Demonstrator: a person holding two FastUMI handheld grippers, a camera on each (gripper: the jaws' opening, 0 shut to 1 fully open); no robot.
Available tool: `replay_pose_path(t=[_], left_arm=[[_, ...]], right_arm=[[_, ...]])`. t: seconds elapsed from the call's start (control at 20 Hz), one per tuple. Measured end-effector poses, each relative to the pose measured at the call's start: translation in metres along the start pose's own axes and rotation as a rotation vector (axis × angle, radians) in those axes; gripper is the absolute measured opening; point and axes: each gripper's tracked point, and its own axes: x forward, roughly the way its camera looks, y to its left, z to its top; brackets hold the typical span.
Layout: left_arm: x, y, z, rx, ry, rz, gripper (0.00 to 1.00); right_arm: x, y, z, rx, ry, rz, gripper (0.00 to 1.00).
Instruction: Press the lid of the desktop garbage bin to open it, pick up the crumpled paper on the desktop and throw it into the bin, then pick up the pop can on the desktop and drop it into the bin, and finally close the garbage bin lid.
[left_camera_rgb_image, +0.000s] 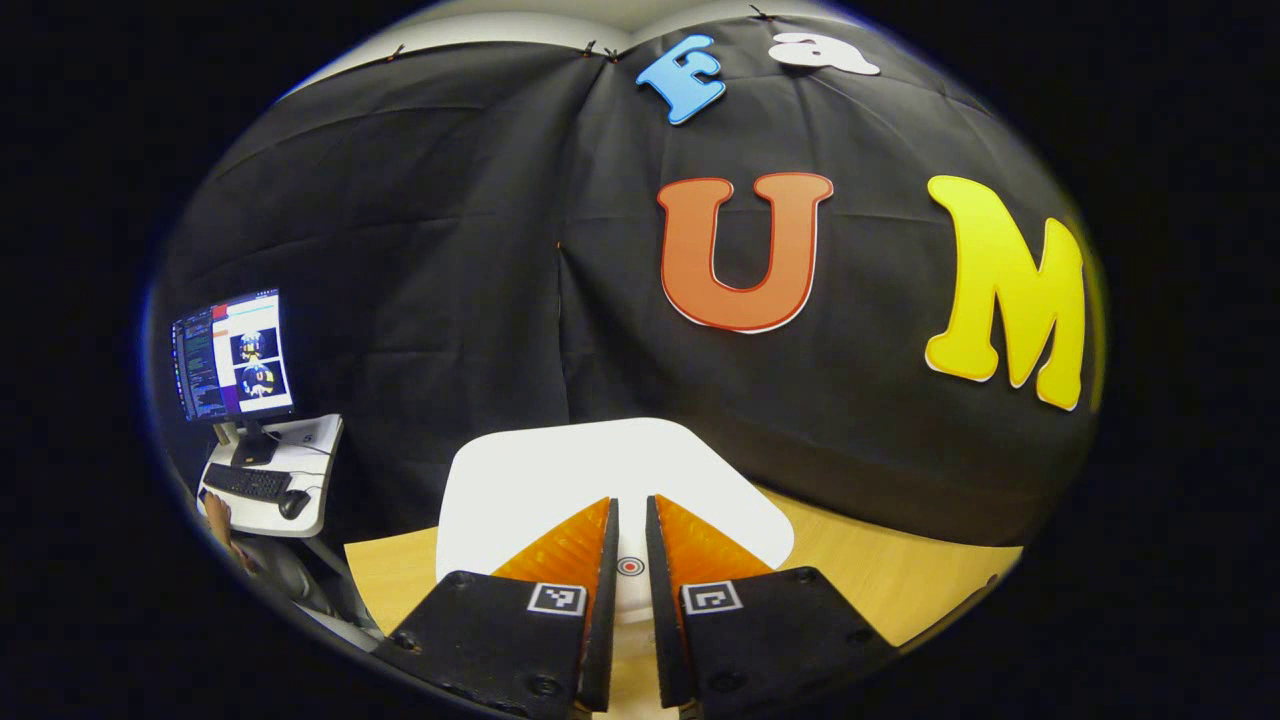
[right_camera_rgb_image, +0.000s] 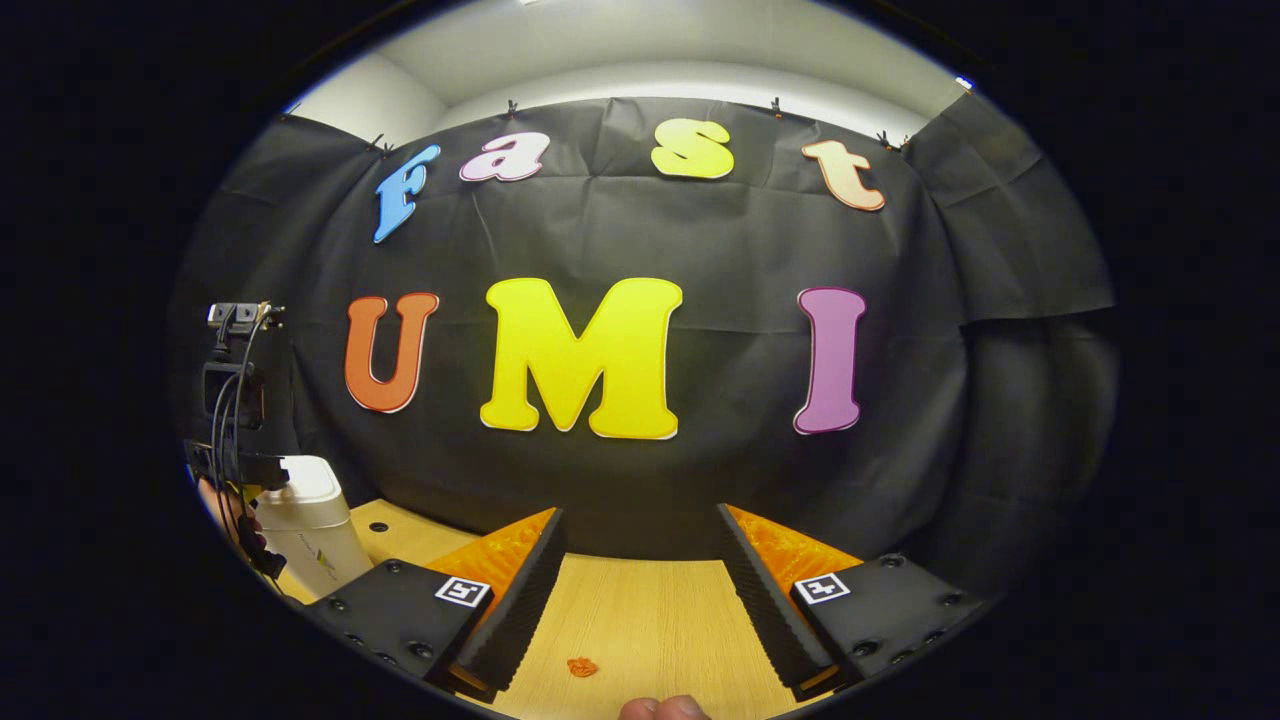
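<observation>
The white desktop bin's lid (left_camera_rgb_image: 560, 470) lies right under my left gripper (left_camera_rgb_image: 631, 505), with its lid down. The two fingers stand almost together over the lid, nothing between them, and a small red ring mark (left_camera_rgb_image: 630, 566) on the lid shows in the slit. In the right gripper view the bin (right_camera_rgb_image: 305, 530) stands at the far left on the wooden table (right_camera_rgb_image: 650, 610), and the left gripper's body with its cables (right_camera_rgb_image: 232, 390) hangs above it. My right gripper (right_camera_rgb_image: 640, 530) is open over bare table, holding nothing.
A small orange scrap (right_camera_rgb_image: 581, 666) lies on the table between the right fingers. A fingertip (right_camera_rgb_image: 665, 708) pokes in at the bottom edge. Off the table's left stands a side desk (left_camera_rgb_image: 300, 445) with a monitor (left_camera_rgb_image: 235, 355), keyboard and mouse.
</observation>
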Motion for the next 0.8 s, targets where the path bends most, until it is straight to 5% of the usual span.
replay_pose_path(t=[0.55, 0.8], left_arm=[[0.002, 0.000, -0.011, 0.059, 0.026, 0.014, 0.12], [-0.008, -0.007, 0.001, 0.067, -0.009, -0.050, 0.12]], right_arm=[[-0.008, 0.003, -0.016, 0.045, 0.030, -0.012, 0.94], [-0.011, -0.002, -0.007, 0.044, 0.004, -0.030, 0.92]])
